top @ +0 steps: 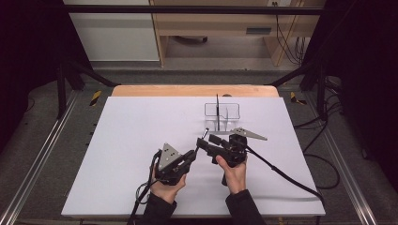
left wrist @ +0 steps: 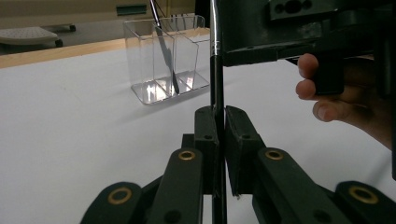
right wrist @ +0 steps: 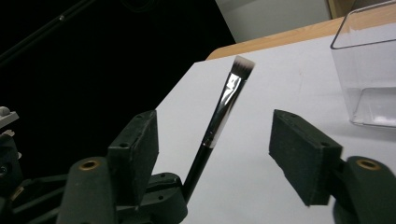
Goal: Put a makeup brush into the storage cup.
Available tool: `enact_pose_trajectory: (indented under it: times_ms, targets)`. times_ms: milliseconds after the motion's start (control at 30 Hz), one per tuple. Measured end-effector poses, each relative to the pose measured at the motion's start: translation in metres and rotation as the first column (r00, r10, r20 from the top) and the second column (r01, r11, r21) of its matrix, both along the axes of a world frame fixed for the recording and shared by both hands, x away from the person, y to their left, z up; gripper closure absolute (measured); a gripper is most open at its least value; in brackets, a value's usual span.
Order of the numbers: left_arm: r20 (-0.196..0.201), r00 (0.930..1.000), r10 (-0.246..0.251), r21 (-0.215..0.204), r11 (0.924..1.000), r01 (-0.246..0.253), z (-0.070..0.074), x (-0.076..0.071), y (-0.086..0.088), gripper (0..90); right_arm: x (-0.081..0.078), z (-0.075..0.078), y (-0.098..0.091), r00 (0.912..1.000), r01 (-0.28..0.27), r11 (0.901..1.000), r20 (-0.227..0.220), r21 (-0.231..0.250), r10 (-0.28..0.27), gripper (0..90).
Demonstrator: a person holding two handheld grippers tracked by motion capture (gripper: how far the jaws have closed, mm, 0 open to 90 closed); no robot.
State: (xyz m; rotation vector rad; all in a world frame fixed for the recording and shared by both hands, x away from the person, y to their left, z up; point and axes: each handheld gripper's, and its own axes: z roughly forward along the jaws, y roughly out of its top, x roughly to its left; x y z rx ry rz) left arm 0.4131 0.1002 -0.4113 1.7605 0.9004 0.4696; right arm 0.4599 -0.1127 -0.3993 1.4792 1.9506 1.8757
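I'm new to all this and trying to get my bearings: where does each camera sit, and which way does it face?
High view: above the person's side, looking forward and down at the table; forearms, both hands.
Left gripper view: on the left gripper, along jaws shut on the brush; fingers opposite.
Right gripper view: on the right gripper, jaws apart.
All share the brush and clear organizer.

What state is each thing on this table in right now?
Makeup brush: off the table, handle clamped, bristles up.
Left gripper: fingers shut on the brush handle.
Right gripper: fingers open on either side of the brush, not pressing it.
Clear organizer: upright, one thin dark stick leaning inside.
Table: covered by a white sheet.
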Motion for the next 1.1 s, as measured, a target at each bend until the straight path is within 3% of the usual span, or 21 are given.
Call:
enact_pose_trajectory:
  times_ms: [1100]
  targets:
    - [0.016,0.9998,-0.01,0.003,0.9999,0.01,0.0004,-0.0052,-0.0029,83.4,0.0029,-0.006,0.0017,0.9967,-0.032,0.9955,-0.071,0.089,0.038,79.0]
